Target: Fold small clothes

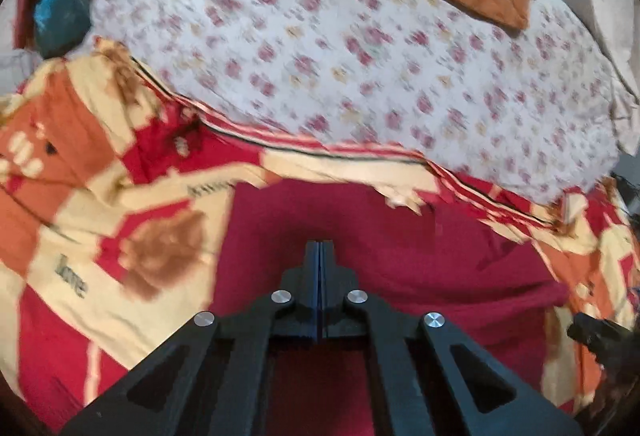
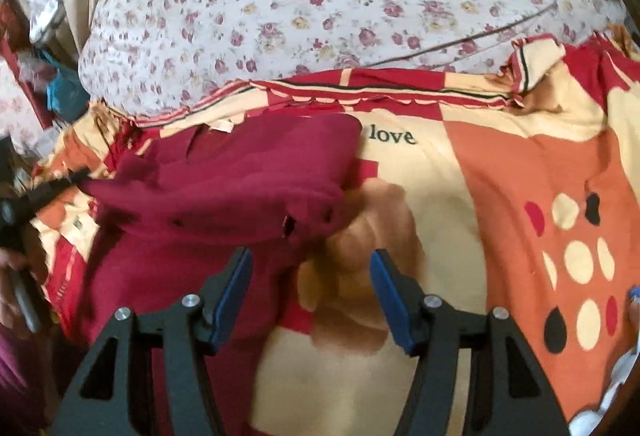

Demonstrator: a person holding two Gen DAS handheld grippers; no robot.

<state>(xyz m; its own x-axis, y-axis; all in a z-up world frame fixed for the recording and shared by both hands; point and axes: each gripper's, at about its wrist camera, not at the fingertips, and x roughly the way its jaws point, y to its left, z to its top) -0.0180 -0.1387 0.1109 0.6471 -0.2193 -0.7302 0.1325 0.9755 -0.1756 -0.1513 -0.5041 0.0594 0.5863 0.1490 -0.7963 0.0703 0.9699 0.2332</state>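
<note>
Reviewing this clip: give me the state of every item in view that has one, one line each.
left gripper: shut, pinching a lifted edge of the garment.
right gripper: open, nothing between its pads.
maroon garment: partly folded, rumpled, lying on the blanket.
patterned blanket: spread out, top corner flipped over.

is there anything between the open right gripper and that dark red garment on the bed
Nothing visible. The right gripper stands open over the patterned red, cream and orange blanket, and the dark red cloth garment lies directly ahead and to its left, with only bare blanket between. The left gripper meets the garment's far left corner.
</note>
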